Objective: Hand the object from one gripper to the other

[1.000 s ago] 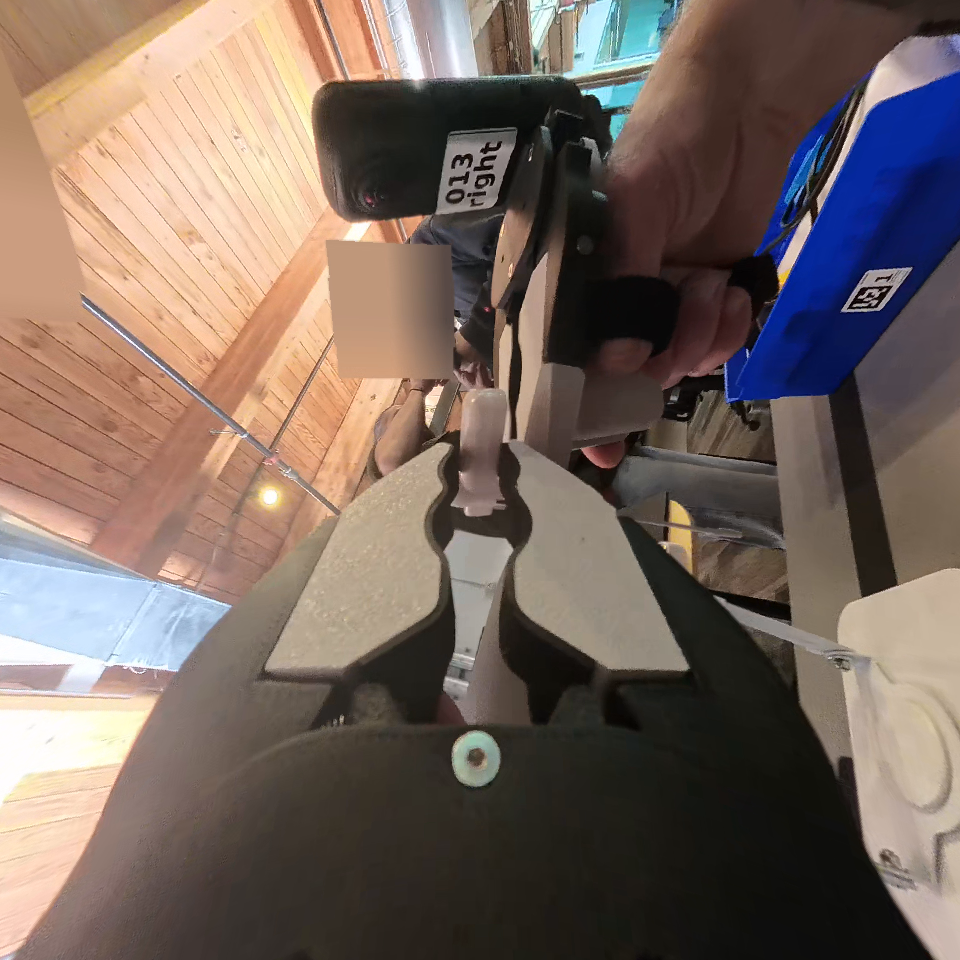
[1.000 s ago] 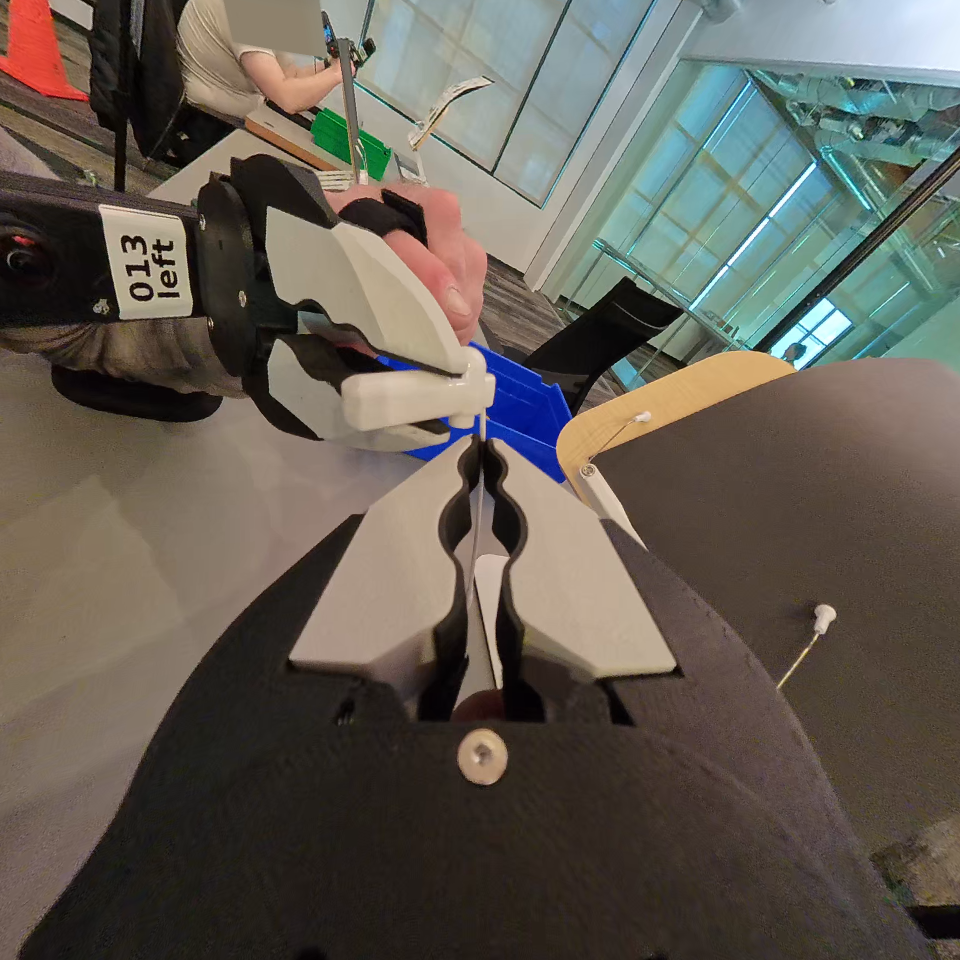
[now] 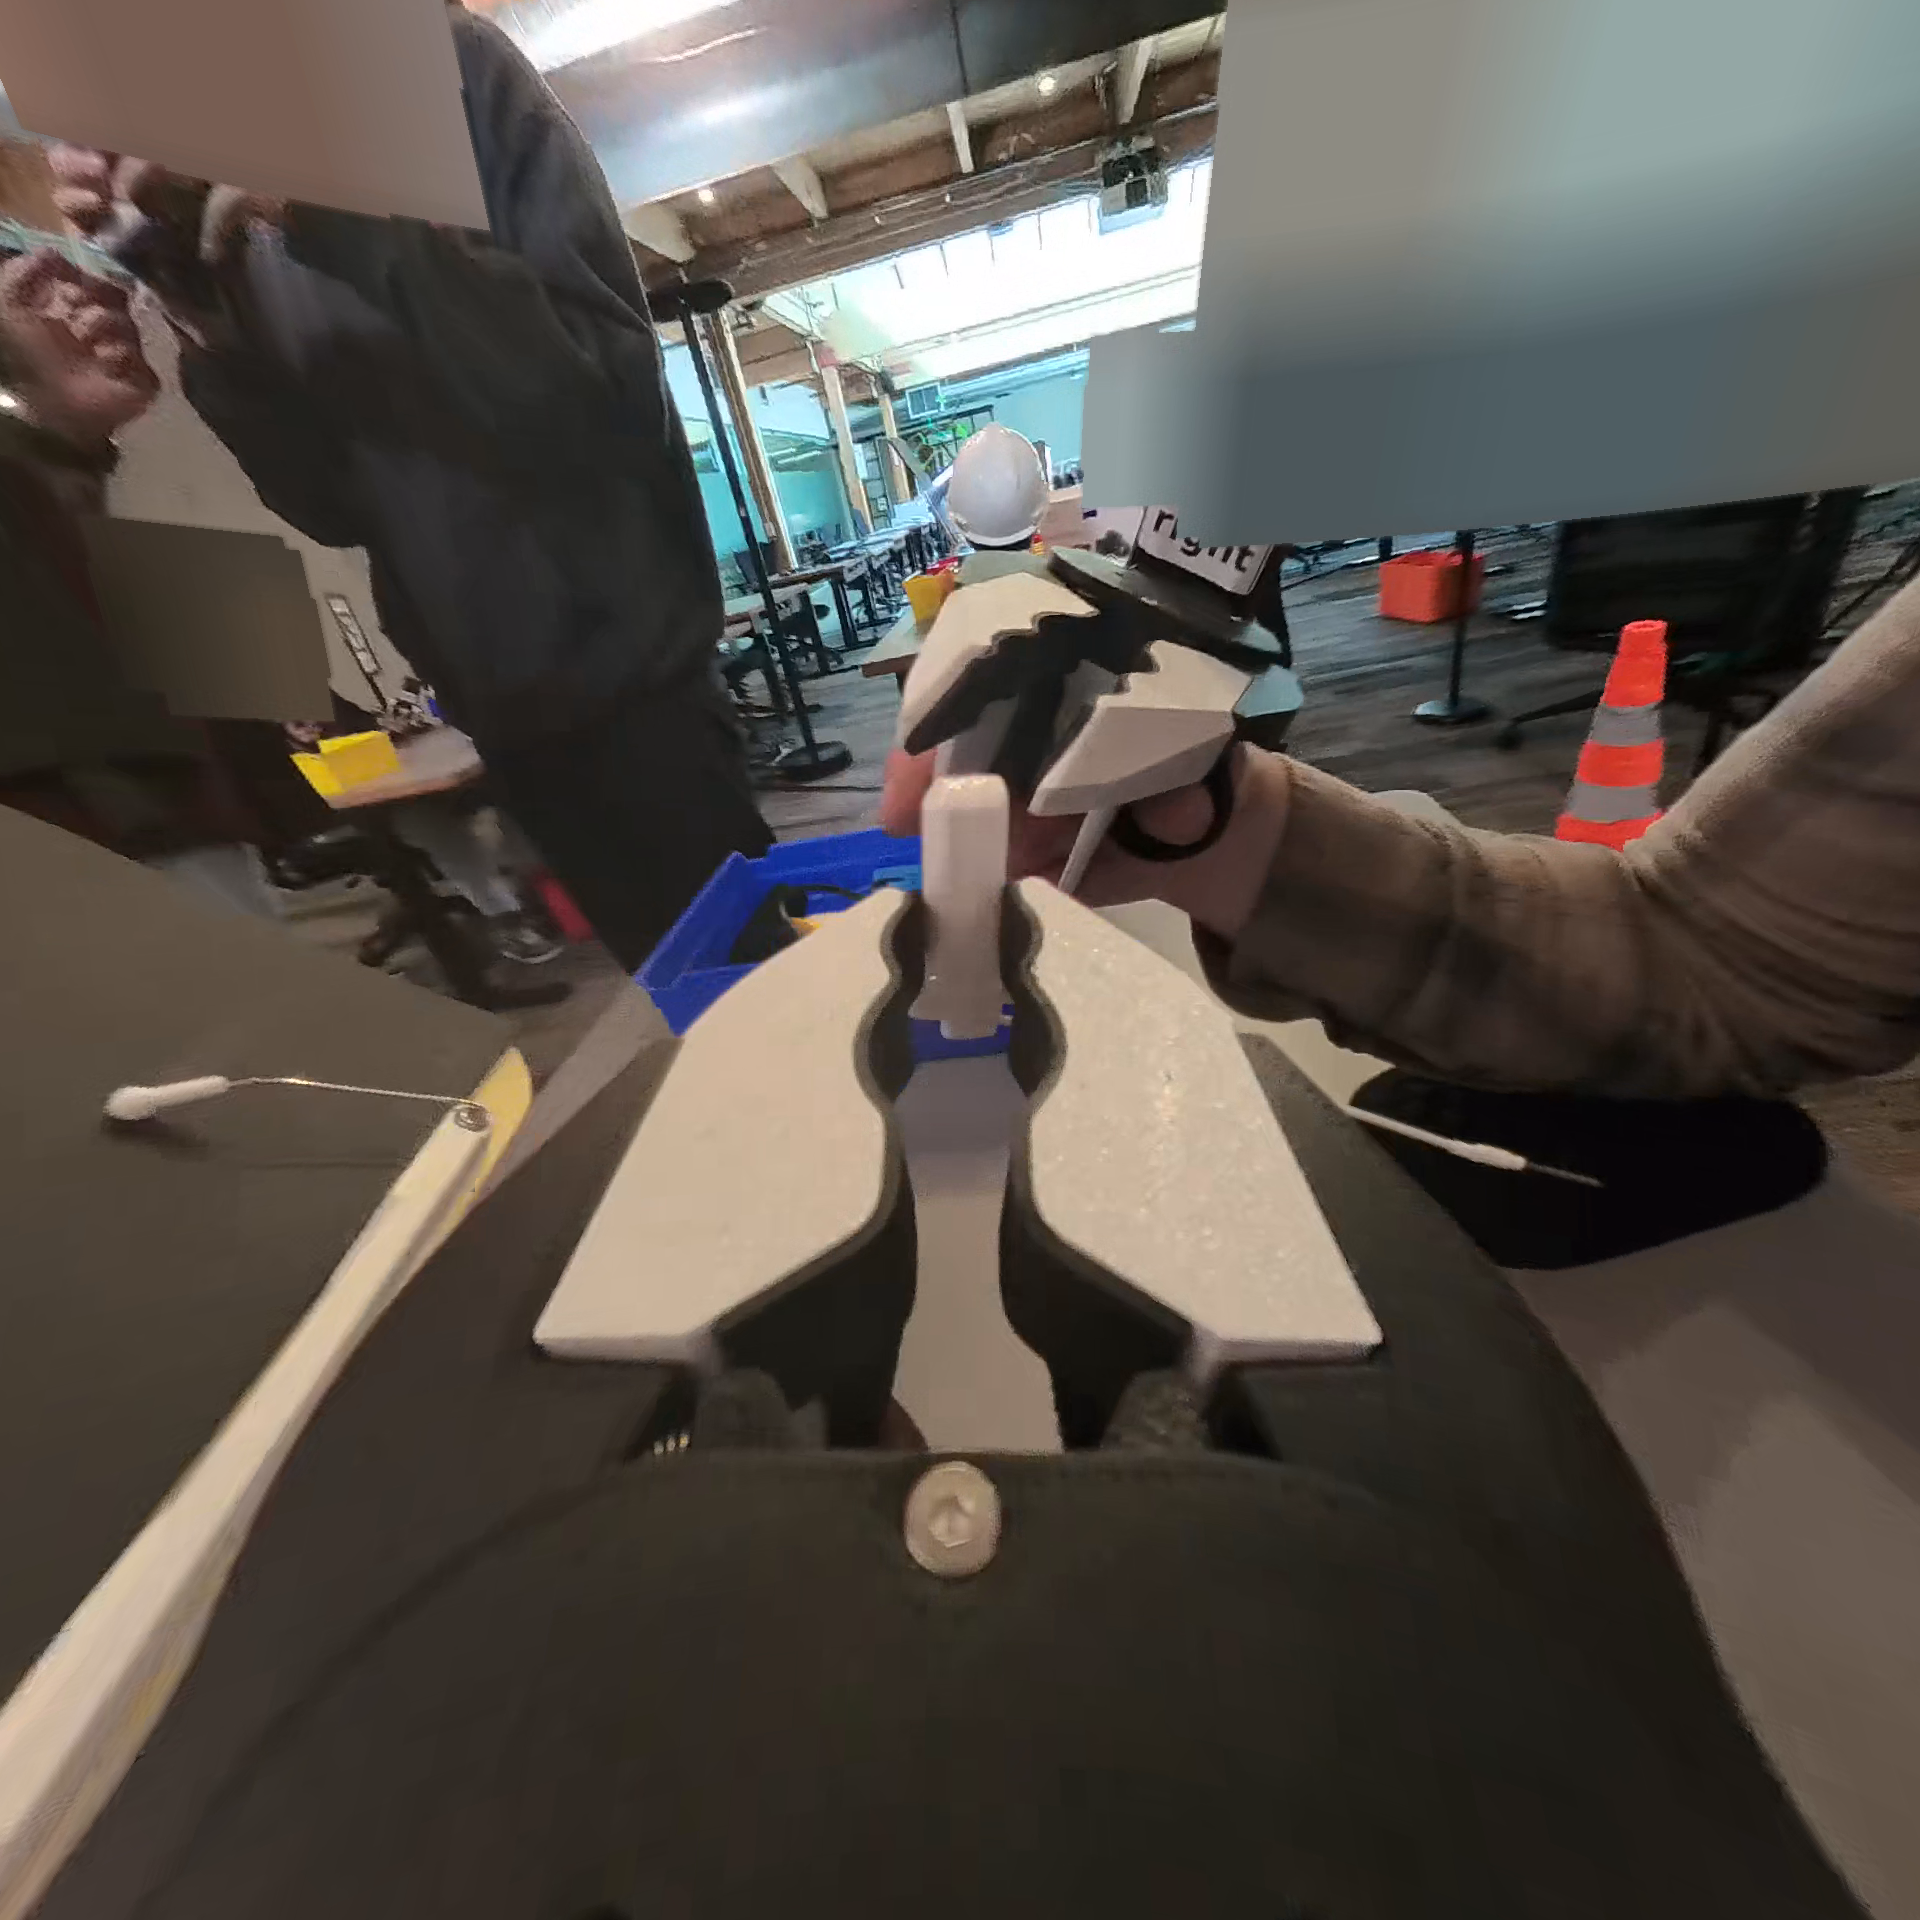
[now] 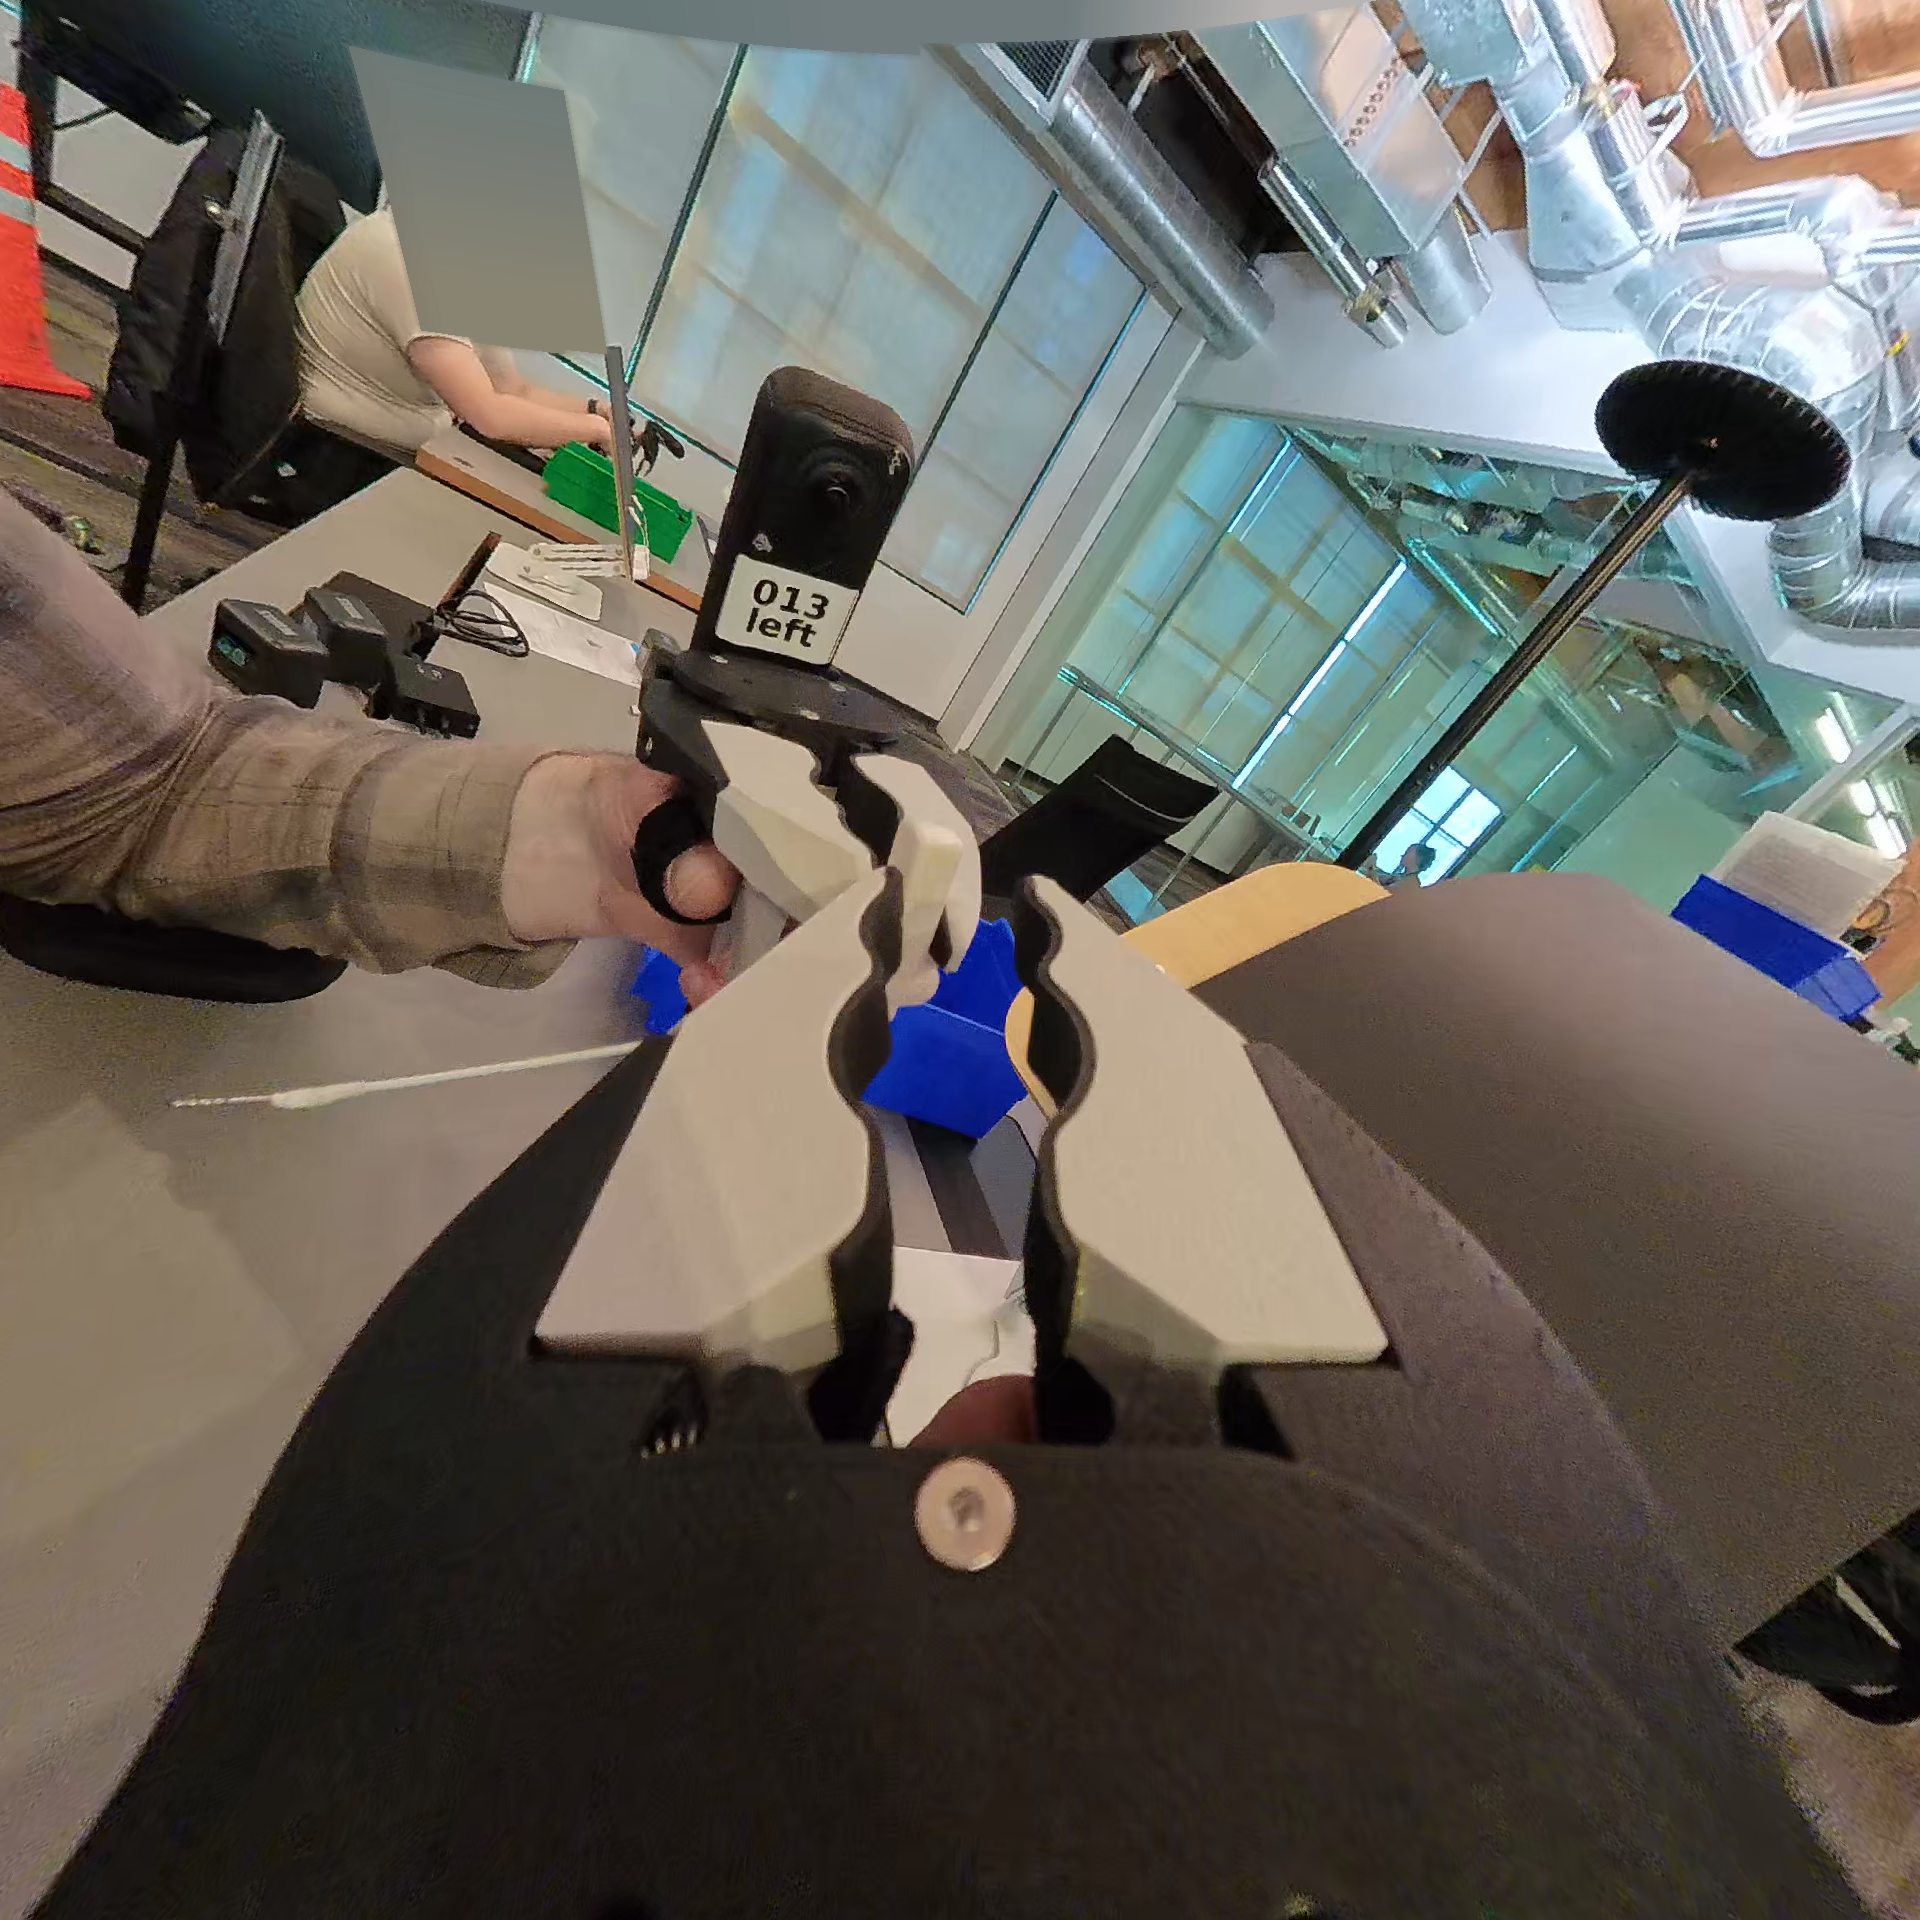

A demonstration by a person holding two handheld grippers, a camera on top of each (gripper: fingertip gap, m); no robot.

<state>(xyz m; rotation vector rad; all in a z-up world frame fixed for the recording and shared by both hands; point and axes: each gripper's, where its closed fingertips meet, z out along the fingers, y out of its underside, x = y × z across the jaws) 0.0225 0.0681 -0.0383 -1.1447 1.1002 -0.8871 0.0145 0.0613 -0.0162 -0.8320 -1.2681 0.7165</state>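
Observation:
The object is a white plastic handle (image 3: 963,894), standing upright between the fingertips of my left gripper (image 3: 961,920), which is shut on it. In the right wrist view the same handle (image 4: 928,883) sticks out of the left gripper (image 4: 883,852), just beyond my right gripper's left fingertip. My right gripper (image 4: 961,894) is open and empty, its jaws clearly apart. In the left wrist view the right gripper (image 3: 977,764) hangs open just behind and above the top of the handle. Any thin end of the object is hidden.
A blue bin (image 3: 748,935) stands just behind both grippers on the grey table (image 4: 208,1195). Thin white brushes lie on the table (image 4: 416,1081) and on a dark mat (image 3: 166,1096). A person in a dark coat (image 3: 468,520) stands at the left. An orange cone (image 3: 1621,748) is far right. The grippers are tip to tip, or close to it.
My right gripper was shut on the object's thin wire end and is now open and drawn back. My left gripper still holds the handle. Both grippers have turned and the views have swung.

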